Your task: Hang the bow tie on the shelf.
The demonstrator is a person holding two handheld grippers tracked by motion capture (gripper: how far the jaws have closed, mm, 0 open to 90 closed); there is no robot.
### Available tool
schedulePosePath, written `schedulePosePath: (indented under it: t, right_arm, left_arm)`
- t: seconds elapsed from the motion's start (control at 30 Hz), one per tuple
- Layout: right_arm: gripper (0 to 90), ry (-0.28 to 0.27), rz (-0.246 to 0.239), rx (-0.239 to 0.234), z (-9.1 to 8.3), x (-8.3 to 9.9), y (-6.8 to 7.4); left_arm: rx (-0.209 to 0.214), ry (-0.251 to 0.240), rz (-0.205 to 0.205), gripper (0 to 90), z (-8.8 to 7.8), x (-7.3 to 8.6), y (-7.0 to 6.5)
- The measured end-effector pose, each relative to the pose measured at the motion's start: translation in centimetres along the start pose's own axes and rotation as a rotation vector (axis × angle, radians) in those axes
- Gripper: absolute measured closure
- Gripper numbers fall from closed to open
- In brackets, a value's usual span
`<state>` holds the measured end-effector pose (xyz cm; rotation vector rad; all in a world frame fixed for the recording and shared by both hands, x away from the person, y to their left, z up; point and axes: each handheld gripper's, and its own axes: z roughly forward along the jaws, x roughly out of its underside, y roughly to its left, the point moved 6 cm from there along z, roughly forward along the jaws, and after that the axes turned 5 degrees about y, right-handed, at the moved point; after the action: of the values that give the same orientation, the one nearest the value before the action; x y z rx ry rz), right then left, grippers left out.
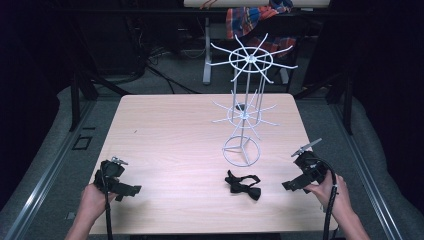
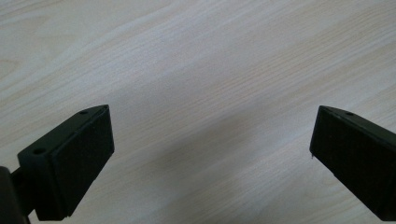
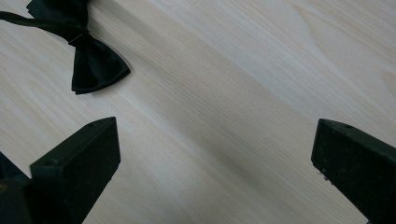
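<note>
**High view: bow tie, wire rack and two grippers on a wooden table**

Item: bow tie (image 1: 243, 184), black, with a glossy fabric look. It has two flared wings pinched at a centre knot and a thin neck strap trailing from the far wing. It lies flat near the table's (image 1: 165, 135) near edge, a little right of centre and just in front of the rack's base ring. Its long axis runs diagonally, from the far-left wing to the near-right wing. In the right gripper view the bow tie (image 3: 88, 56) sits at the upper left, well apart from the jaws.

Rack (image 1: 246, 100): white wire, upright, two tiers of radiating hooks on a ring base, standing right of centre toward the far edge.

Left gripper (image 1: 131, 190): held at the near left corner, jaws spread wide over bare wood (image 2: 196, 70), gripping nothing.

Right gripper (image 1: 289, 185): held at the near right corner, jaws spread wide, gripping nothing, pointed toward the bow tie.
</note>
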<state>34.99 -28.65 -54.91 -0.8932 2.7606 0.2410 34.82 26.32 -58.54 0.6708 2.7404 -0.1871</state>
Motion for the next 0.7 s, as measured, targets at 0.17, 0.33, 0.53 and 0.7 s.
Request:
schedulePosePath:
  t: [0.17, 0.33, 0.53, 0.7]
  right_arm:
    - [0.4, -0.009, -0.005, -0.011, -0.1, -0.1, 0.2]
    - [0.0, 0.011, -0.031, 0.023, -0.4, -0.3, 0.2]
    - [0.0, -0.006, -0.035, -0.006, -0.7, -0.7, 1.0]
    - [0.0, -0.019, -0.045, -0.04, -1.0, -1.0, 1.7]
  left_arm:
    - [-0.002, -0.003, -0.004, 0.0, 0.0, 0.0, 0.0]
    - [0.0, -0.005, -0.003, 0.0, 0.0, 0.0, 0.0]
    - [0.001, -0.01, -0.01, 0.0, -0.1, 0.2, 0.1]
    - [0.001, -0.007, -0.005, 0.0, -0.1, 0.1, 0.0]
